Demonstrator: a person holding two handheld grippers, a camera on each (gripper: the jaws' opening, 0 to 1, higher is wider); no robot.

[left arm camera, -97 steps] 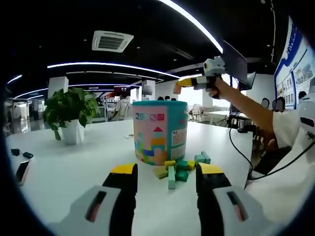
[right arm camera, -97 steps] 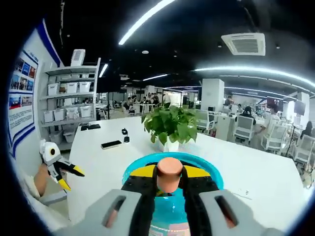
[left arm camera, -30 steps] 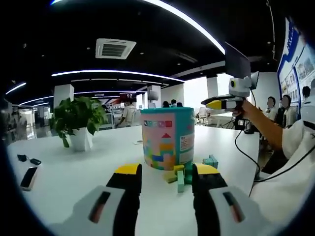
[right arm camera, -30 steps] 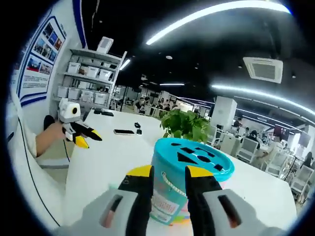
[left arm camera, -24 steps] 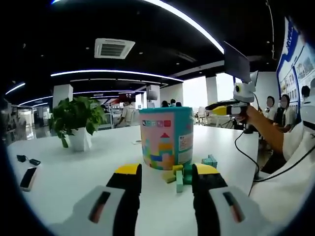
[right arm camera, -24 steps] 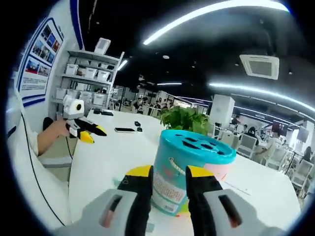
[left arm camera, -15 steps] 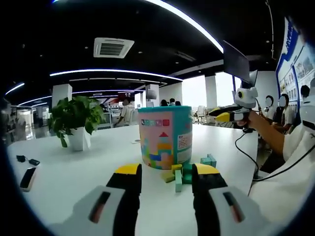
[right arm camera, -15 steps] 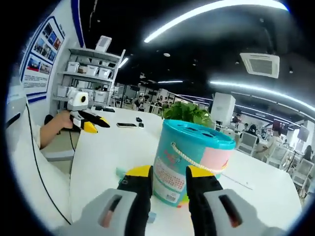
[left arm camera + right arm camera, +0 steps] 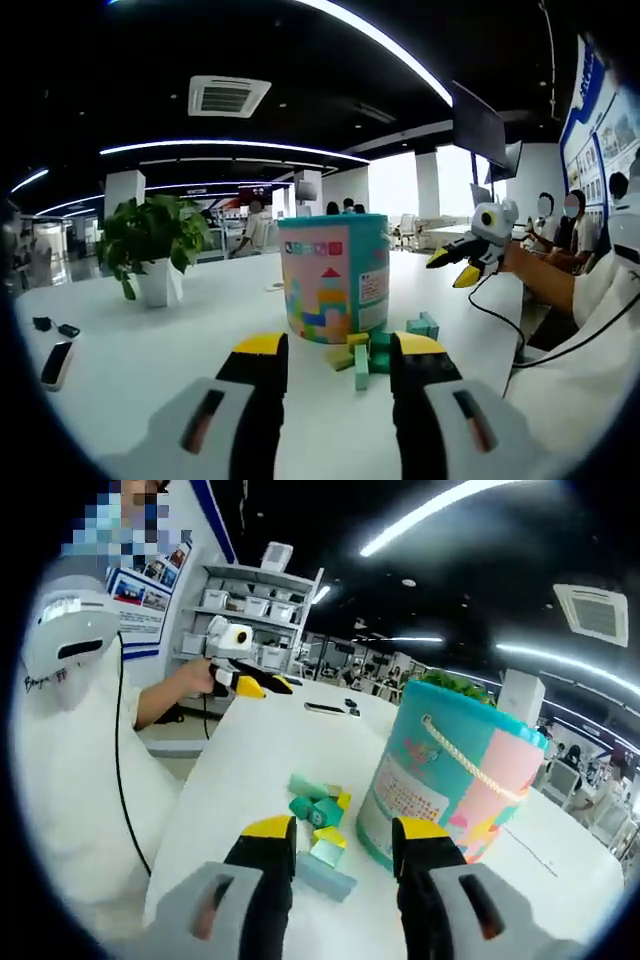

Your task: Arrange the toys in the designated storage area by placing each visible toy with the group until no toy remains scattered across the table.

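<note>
We had left gripper (image 9: 330,352) empty, jaws apart; right gripper (image 9: 335,840) same, hovering over block pile (image 9: 320,820). Blocks lay on white table (image 9: 250,750), touching foot of toy bucket (image 9: 450,780), near our edge.

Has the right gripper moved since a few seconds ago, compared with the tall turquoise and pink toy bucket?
Yes. In the left gripper view the right gripper has dropped from above the tall turquoise and pink toy bucket to beside its upper half.

One toy bucket (image 9: 334,277), one potted plant (image 9: 152,245), one phone (image 9: 58,361), and a handful of blocks (image 9: 318,823), count unclear.
</note>
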